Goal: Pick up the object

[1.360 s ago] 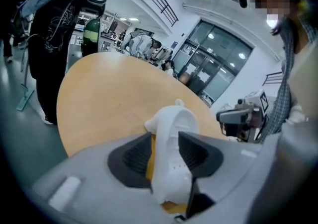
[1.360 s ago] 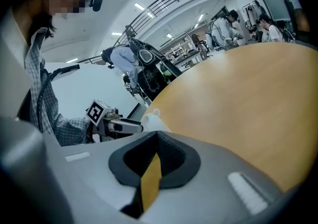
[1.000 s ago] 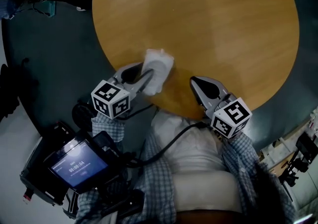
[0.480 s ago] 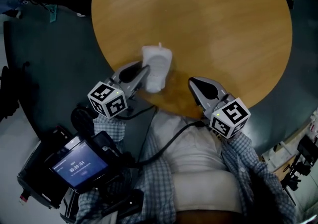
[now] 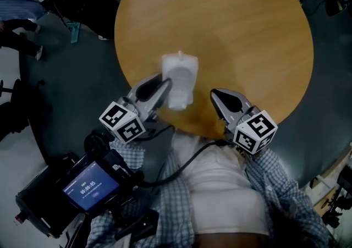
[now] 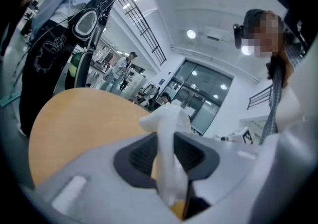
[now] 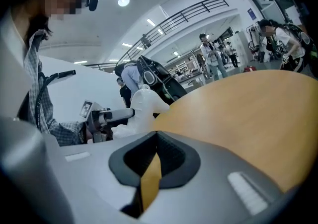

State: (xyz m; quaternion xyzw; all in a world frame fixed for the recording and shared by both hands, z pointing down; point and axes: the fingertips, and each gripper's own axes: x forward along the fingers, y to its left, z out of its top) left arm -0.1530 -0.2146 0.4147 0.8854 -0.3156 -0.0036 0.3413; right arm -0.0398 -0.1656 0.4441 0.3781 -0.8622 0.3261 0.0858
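White and soft-looking, the object [image 6: 167,131] stands between the jaws in the left gripper view. The two dark pads [image 6: 141,156] are clenched on a thin fold of it. It gets wider above them, with the round wooden table [image 6: 74,118] behind. The lift seems to me the step in hand, though I cannot tell if the object is already free of the table. Because the hold is only on a thin edge, I think it is best to raise it slowly and straight up from the table. A firm clench and no sudden tilt should help, so that the soft body does not swing or slip out.

In the head view the object is over the near part of the table, close to the edge where the person stands. The left gripper [image 5: 166,86] comes in from the table's near-left edge and holds the object's left side. The object's long axis runs from that near edge towards the table's centre, and a small nub at its far end points to the centre. The right gripper [image 5: 216,95] hangs over the near edge too, beside the object but apart from it.

In the right gripper view the jaws are brought together with nothing between them. Only a slit of the table's wood shows there. The object appears at the table's left rim, in the other gripper.
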